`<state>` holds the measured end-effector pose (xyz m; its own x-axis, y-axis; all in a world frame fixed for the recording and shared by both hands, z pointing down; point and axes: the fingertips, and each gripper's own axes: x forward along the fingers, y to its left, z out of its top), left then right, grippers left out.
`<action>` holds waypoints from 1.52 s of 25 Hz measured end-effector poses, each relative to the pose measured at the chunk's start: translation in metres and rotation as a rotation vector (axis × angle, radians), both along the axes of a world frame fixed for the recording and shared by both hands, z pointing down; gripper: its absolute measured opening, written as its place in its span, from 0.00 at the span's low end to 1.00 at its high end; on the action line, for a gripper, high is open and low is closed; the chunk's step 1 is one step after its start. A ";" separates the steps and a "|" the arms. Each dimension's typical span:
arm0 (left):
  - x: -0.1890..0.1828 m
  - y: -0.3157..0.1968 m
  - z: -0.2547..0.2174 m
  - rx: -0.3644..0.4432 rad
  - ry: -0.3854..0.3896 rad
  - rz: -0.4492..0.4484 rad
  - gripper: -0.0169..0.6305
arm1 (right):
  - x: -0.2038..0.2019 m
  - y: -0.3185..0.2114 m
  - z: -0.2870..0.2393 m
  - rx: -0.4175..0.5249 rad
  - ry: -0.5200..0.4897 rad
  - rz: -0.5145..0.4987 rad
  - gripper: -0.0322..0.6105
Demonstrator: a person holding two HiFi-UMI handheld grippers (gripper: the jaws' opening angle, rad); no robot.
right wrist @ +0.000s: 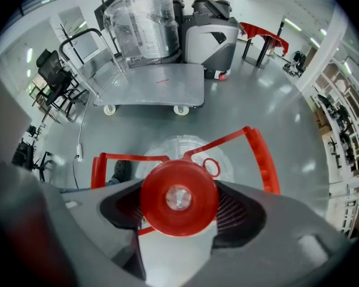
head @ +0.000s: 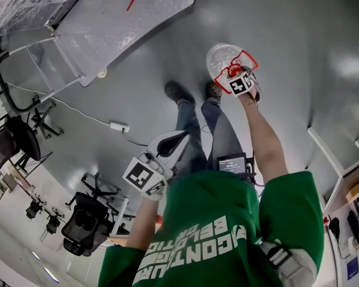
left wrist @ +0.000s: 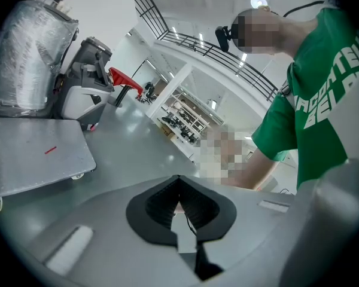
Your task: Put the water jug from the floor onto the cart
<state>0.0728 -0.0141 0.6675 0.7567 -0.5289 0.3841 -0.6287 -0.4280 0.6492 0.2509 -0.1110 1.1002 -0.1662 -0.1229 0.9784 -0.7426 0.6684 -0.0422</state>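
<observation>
The clear water jug (head: 223,57) with a red cap (right wrist: 178,197) and red carrying frame (right wrist: 260,157) stands on the grey floor by the person's feet. My right gripper (head: 234,74) points steeply down over it. Its black pads (right wrist: 234,211) press on both sides of the cap, so it is shut on the jug (right wrist: 179,151). The flat grey cart (head: 122,20) stands apart from the jug, and it shows beyond the jug in the right gripper view (right wrist: 158,85). My left gripper (head: 169,143) hangs by the person's waist, its tips meeting with nothing between them (left wrist: 179,202).
A plastic-wrapped load (right wrist: 140,23) and a grey machine (right wrist: 212,37) stand behind the cart. Office chairs (head: 87,220) and a power strip with its cable (head: 117,126) lie to the left. Shelving (head: 347,220) lines the right side. The person's shoes (head: 177,91) are next to the jug.
</observation>
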 end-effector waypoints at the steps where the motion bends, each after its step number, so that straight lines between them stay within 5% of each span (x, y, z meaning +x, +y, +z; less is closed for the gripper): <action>1: 0.000 -0.001 -0.002 0.006 0.000 0.000 0.04 | -0.001 -0.001 -0.008 0.010 -0.008 0.002 0.52; 23: -0.016 -0.034 -0.094 0.290 -0.021 -0.078 0.04 | -0.011 -0.078 -0.303 0.418 -0.251 -0.012 0.52; 38: -0.014 -0.029 -0.128 0.421 0.029 -0.089 0.04 | -0.030 -0.094 -0.411 0.572 -0.357 -0.001 0.52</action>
<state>0.0586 -0.0432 0.5392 0.7085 -0.6986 0.0998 -0.6591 -0.6044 0.4476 0.2208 -0.2054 0.6895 -0.4683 -0.6046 0.6443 -0.7478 0.6596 0.0754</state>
